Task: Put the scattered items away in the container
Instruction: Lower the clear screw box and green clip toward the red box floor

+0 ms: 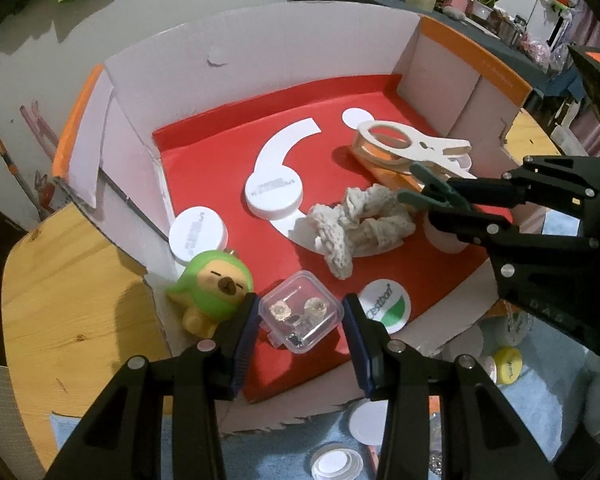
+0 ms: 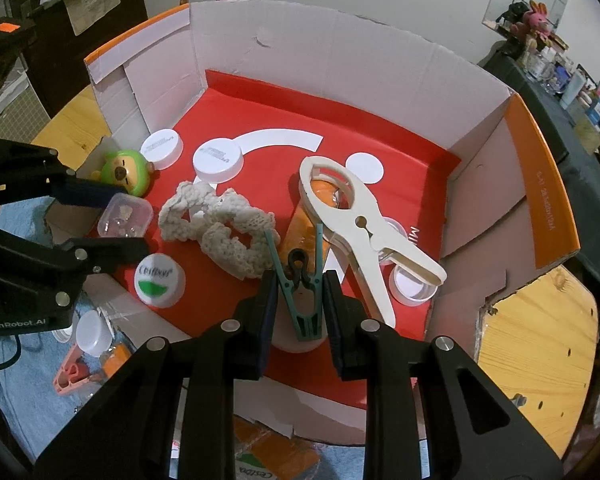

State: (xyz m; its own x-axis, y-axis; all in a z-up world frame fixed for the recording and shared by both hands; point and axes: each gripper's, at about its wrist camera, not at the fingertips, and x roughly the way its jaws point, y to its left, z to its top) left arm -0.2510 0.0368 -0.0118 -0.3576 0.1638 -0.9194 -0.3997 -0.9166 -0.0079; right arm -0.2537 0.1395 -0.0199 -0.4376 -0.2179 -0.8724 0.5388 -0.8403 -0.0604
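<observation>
An open cardboard box [image 1: 284, 44] with a red floor [image 2: 400, 160] holds the gathered items. My left gripper [image 1: 300, 316] has its jaws around a small clear plastic case [image 1: 301, 317] low over the box's near corner; small gaps show at both sides, so it reads open. The case also shows in the right wrist view [image 2: 125, 216]. My right gripper [image 2: 300, 300] has its jaws spread a little around a green clothes peg [image 2: 305, 280] over the box floor. The peg also shows in the left wrist view [image 1: 428, 190].
In the box lie a cream lace scrunchie [image 2: 220, 236], a big cream clamp [image 2: 356, 224], white lids [image 1: 274, 194], a Cestbon cap [image 1: 386, 306] and a green-hooded plush [image 1: 212, 284]. Outside on blue cloth lie caps [image 1: 336, 464], a pink peg [image 2: 70, 374] and a yellow cap [image 1: 508, 364].
</observation>
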